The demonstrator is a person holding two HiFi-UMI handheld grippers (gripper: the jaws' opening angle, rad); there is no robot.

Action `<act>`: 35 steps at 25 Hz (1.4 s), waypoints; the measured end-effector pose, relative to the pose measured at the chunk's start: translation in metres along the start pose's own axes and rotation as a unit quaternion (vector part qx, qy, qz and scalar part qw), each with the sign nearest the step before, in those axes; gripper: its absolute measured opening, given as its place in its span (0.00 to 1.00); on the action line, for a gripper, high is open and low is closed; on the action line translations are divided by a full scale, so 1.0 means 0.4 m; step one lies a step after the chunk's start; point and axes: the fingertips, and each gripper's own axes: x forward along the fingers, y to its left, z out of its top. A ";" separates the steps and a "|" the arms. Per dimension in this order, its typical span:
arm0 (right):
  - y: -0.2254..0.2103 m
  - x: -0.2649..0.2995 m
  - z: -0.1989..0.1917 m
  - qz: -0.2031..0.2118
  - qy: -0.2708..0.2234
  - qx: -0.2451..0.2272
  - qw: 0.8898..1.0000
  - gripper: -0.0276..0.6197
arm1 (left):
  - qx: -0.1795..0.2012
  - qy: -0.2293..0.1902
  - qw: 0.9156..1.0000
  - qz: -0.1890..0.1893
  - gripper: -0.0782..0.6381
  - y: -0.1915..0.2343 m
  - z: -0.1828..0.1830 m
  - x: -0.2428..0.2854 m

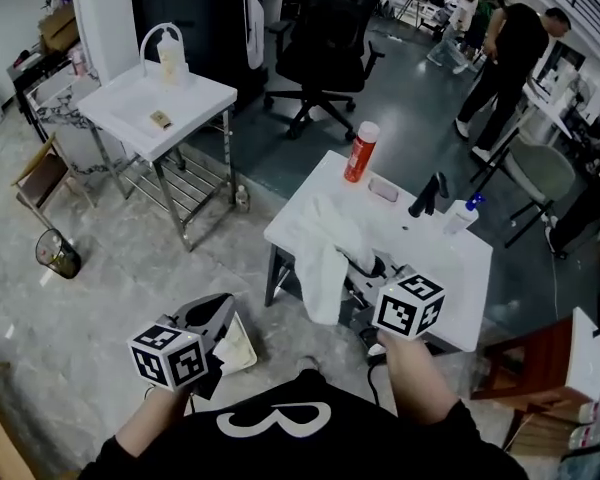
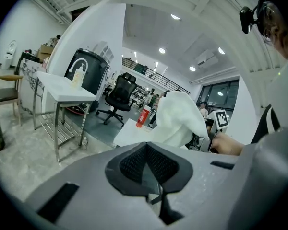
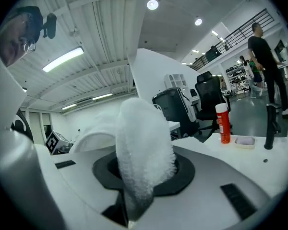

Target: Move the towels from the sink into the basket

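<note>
A white towel hangs over the front left corner of the white sink table. My right gripper is shut on it, and its marker cube shows just behind. In the right gripper view the fluffy towel fills the jaws of the right gripper. My left gripper is at the lower left, away from the table, above a pale cream container on the floor that is partly hidden. In its own view the left gripper has its pads together with nothing between them, and the towel is ahead.
On the sink table stand a red bottle, a black faucet and a spray bottle. A second white table is at the back left, with a black office chair behind. A waste bin stands at the left, and people at the back right.
</note>
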 end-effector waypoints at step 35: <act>0.583 0.398 -0.582 0.209 0.197 0.100 0.953 0.20 | -0.111 -0.017 0.976 0.187 0.12 0.287 -0.289 -0.525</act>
